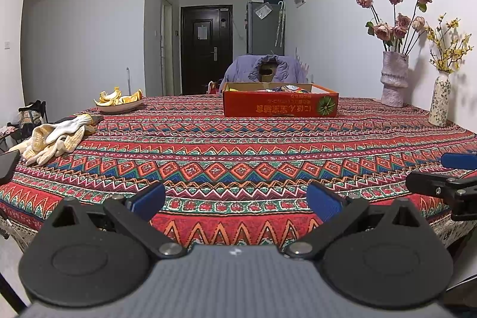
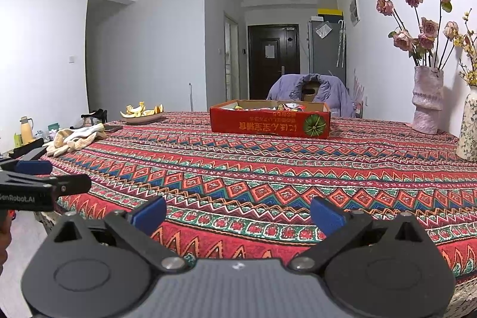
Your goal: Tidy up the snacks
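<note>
A shallow red cardboard box [image 1: 280,106] [image 2: 269,119] holding several colourful snack packets [image 2: 268,106] sits at the far side of the patterned tablecloth [image 1: 226,145]. My left gripper [image 1: 237,198] hovers over the near table edge, open, with nothing between its blue pads. My right gripper [image 2: 238,213] is likewise open and empty near the front edge. Each gripper shows at the edge of the other's view: the right gripper [image 1: 447,178] on the right of the left wrist view, the left gripper [image 2: 32,181] on the left of the right wrist view.
White work gloves [image 1: 56,136] [image 2: 74,139] and a dark phone [image 1: 7,166] lie at the left. A plate of orange peels [image 1: 119,102] [image 2: 143,112] stands far left. Two vases with flowers [image 1: 393,79] [image 2: 426,100] stand at the right wall. A chair with a purple jacket [image 1: 265,70] is behind the box.
</note>
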Available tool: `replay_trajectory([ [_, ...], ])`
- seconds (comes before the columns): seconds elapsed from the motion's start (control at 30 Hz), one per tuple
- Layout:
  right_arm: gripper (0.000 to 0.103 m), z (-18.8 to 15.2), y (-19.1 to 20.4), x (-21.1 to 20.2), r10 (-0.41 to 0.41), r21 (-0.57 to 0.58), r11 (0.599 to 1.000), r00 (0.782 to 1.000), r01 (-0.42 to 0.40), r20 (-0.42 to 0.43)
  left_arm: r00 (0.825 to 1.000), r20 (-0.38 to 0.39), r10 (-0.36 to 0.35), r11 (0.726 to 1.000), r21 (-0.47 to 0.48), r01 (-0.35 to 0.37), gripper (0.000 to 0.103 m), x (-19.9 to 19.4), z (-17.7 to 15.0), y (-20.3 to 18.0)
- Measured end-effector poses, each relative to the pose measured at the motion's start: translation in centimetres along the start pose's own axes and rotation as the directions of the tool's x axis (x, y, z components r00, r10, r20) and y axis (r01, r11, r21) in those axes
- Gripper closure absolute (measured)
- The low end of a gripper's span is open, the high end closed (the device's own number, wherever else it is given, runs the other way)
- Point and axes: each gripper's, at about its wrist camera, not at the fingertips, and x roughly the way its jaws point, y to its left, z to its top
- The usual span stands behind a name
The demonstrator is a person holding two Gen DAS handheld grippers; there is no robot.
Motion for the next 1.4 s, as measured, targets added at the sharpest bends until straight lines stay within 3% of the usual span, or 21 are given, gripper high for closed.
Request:
replay_trajectory([
  [1.4, 0.000, 0.16, -0.44, -0.41, -0.004, 0.014, 1.000, 1.000, 0.003, 0.016, 1.000, 0.003, -0.015, 1.000, 0.014, 0.015, 0.000, -0.66, 0.77, -0.28],
])
